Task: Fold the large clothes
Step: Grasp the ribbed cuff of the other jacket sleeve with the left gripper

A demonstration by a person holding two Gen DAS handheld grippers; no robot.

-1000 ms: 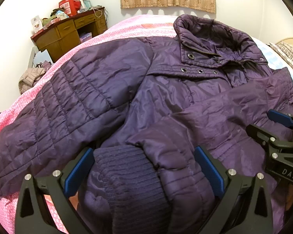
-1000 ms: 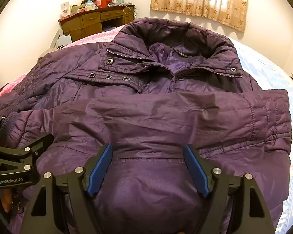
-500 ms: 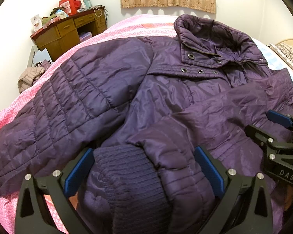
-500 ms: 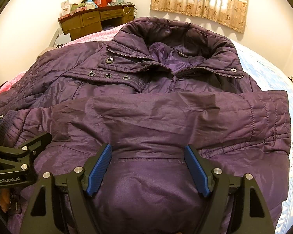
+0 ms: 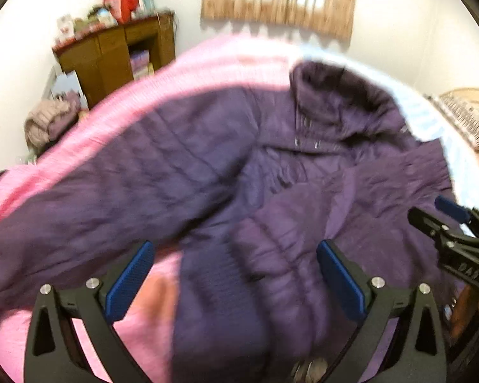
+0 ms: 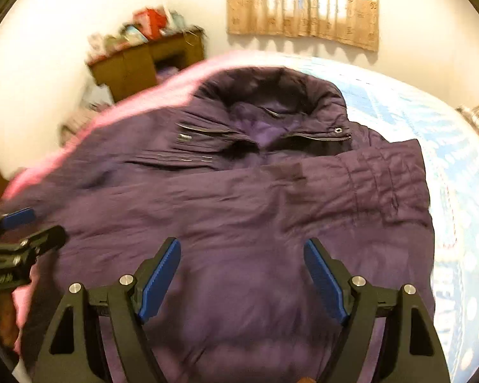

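**Purple jacket laid flat on the bed, one sleeve already crossed over the chest**

The purple jacket (image 6: 239, 210) is spread front-up on the bed (image 6: 431, 134), with its collar (image 6: 271, 95) toward twelve o'clock in both views. It appears to have been laid out this way so that the sleeves can be brought inward before the body is folded. One sleeve (image 6: 351, 178) is seen lying across the chest from three o'clock toward nine o'clock, which is judged to be a finished first fold. The other sleeve (image 5: 95, 198) is stretched out toward nine o'clock in the left view and is judged to be the part not yet folded.

The right gripper (image 6: 241, 274) is held above the lower body of the jacket. Its jaws are opening, and cloth is seen beyond the gap but is not pressed by the blue pads. The left gripper (image 5: 234, 281) is held with its jaws wide apart. The ribbed cuff (image 5: 220, 287) of the crossed sleeve is framed between its pads, but no pinch on it is visible. Both grippers are therefore judged to be free of the jacket.

Only the left view shows the unfolded sleeve at full length, the cuff, and the pink blanket (image 5: 137, 325) bare beneath the near jaws. Only the right view shows the open neck with its zipper, the crossed sleeve's gathered shoulder at three o'clock, and the blue dotted sheet (image 6: 463, 255) beside it. Each gripper is seen at the edge of the other's view. A wooden desk (image 5: 111, 51) is visible at eleven o'clock in both. Both pictures are blurred, so fine detail cannot be told.
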